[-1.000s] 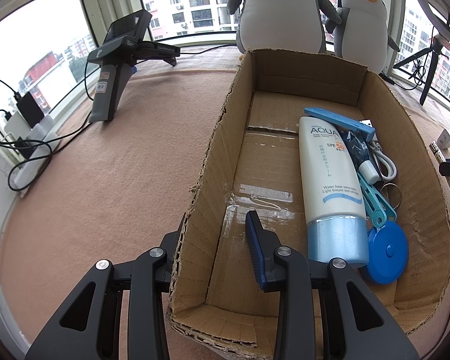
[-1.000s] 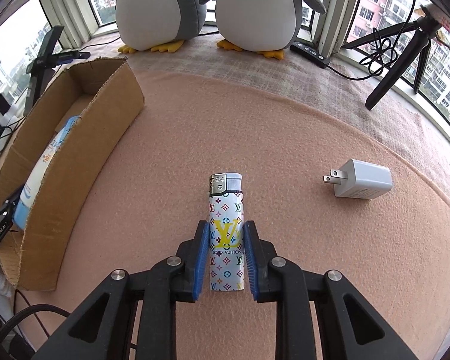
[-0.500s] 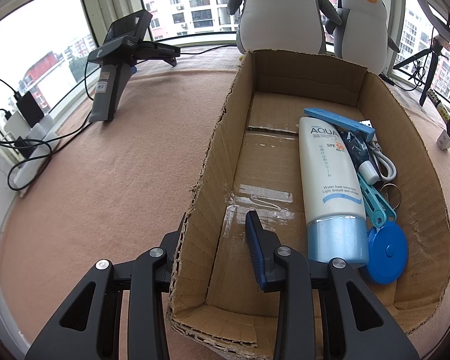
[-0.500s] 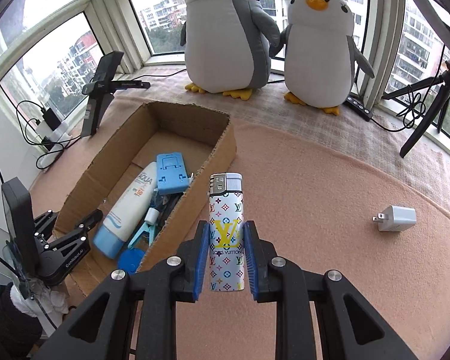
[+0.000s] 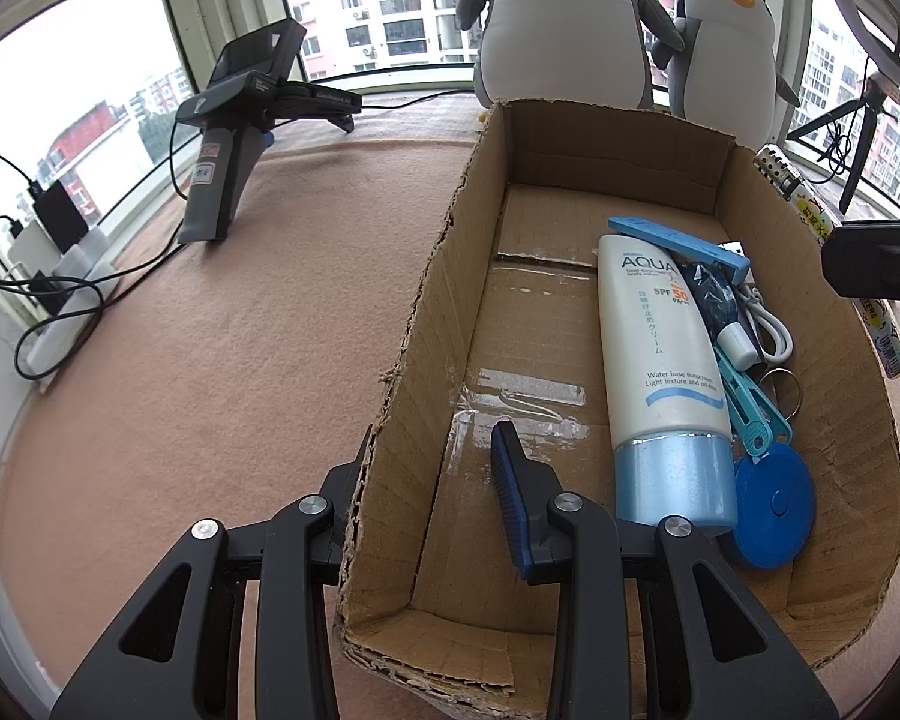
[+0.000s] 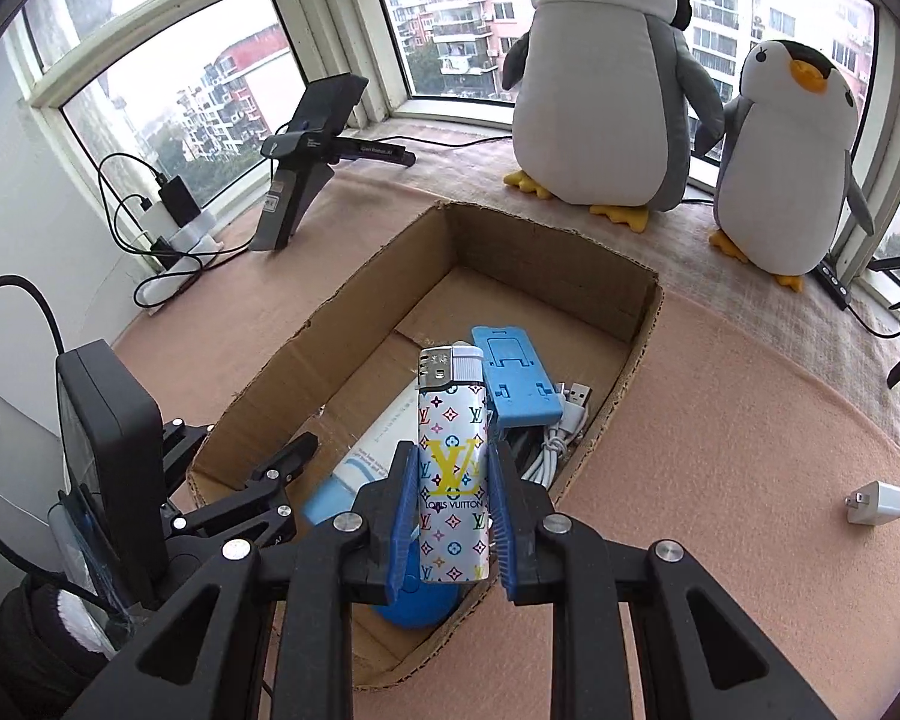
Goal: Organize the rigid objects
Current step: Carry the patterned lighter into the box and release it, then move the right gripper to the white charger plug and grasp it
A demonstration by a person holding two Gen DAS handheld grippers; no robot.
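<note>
Lighter (image 6: 453,461) is clamped upright between the blue pads of the right hand-held gripper (image 6: 453,498), held above the near end of the box (image 6: 642,324), over the items inside. Below and ahead of that gripper lie a tube (image 5: 660,372), a blue stand (image 6: 513,381), a white cable (image 6: 561,426) and a blue disc (image 5: 774,495). Left hand-held gripper (image 5: 426,480) is closed on the box's side wall, one finger outside, one inside. Charger (image 6: 876,502) sits on the surface, well right of the right gripper.

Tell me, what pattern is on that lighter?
White with colourful monogram symbols; lighter, clearest in the right wrist view.
</note>
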